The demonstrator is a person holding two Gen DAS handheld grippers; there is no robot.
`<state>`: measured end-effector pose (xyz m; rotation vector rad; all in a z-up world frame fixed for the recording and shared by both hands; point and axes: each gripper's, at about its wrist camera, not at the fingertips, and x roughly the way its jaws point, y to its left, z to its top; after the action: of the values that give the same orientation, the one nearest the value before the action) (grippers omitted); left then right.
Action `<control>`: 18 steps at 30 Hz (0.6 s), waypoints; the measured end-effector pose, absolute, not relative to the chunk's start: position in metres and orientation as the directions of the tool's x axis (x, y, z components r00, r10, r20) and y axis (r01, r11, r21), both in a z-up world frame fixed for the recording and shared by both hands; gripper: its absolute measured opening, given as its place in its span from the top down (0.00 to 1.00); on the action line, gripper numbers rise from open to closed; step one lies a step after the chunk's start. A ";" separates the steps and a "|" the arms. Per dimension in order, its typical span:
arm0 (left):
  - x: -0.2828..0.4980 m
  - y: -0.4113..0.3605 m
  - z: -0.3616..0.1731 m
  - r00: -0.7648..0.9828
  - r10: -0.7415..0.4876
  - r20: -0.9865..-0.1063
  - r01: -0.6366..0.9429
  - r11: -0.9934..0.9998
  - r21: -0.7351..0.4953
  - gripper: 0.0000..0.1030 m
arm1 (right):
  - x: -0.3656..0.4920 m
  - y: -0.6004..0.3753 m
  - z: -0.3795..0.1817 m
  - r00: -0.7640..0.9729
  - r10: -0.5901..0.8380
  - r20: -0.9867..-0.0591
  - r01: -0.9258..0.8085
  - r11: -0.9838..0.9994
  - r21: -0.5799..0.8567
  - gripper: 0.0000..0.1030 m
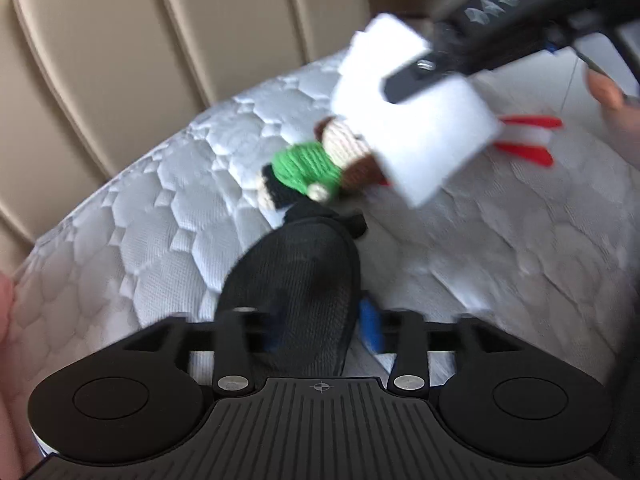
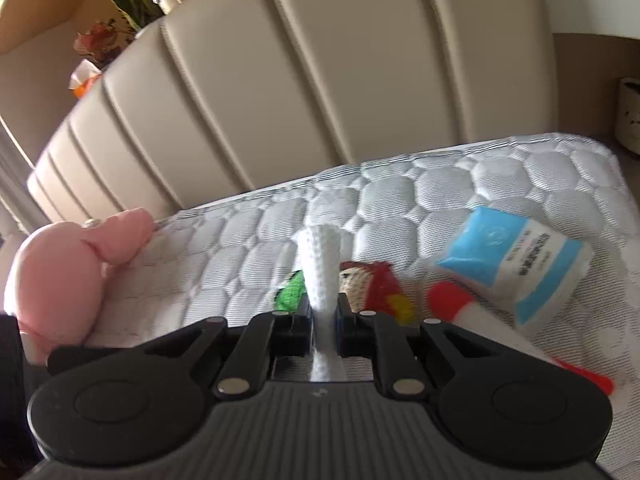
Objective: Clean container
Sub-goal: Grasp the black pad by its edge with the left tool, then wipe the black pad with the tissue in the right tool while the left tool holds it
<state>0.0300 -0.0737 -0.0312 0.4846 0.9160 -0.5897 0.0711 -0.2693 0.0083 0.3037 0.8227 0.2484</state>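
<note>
One white cloth, one crocheted doll, one pink plush toy, one blue-and-white packet, one black mesh pouch

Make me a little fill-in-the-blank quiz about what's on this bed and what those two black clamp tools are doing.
1. The right gripper is shut on a folded ____ cloth.
2. The crocheted doll wears a ____ top.
3. At the left edge of the mattress in the right wrist view lies a ____ plush toy.
4. Between the left gripper's fingers lies a ____ mesh pouch.

Missing words: white; green; pink; black
</note>
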 end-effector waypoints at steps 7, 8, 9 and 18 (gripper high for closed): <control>0.026 -0.036 -0.022 0.459 -0.237 -0.856 0.586 0.805 0.092 0.05 | 0.074 -0.242 -0.005 0.513 0.589 -0.625 -0.183 0.786 0.591 0.88; 0.036 -0.031 -0.027 0.453 -0.208 -0.867 0.545 0.834 0.085 0.05 | 0.073 -0.228 -0.009 0.475 0.612 -0.632 -0.214 0.777 0.592 0.88; 0.045 -0.026 -0.033 0.438 -0.197 -0.877 0.508 0.859 0.060 0.05 | 0.072 -0.214 -0.014 0.441 0.610 -0.659 -0.246 0.788 0.565 0.88; 0.067 -0.012 -0.065 0.385 -0.150 -0.910 0.445 0.894 0.041 0.04 | 0.066 -0.172 -0.050 0.443 0.187 -0.877 -0.315 0.948 0.043 0.89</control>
<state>0.0674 -0.0117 -0.0653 0.2997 1.1154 -0.3865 0.0663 -0.1719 -0.0498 -0.1337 1.0684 0.3127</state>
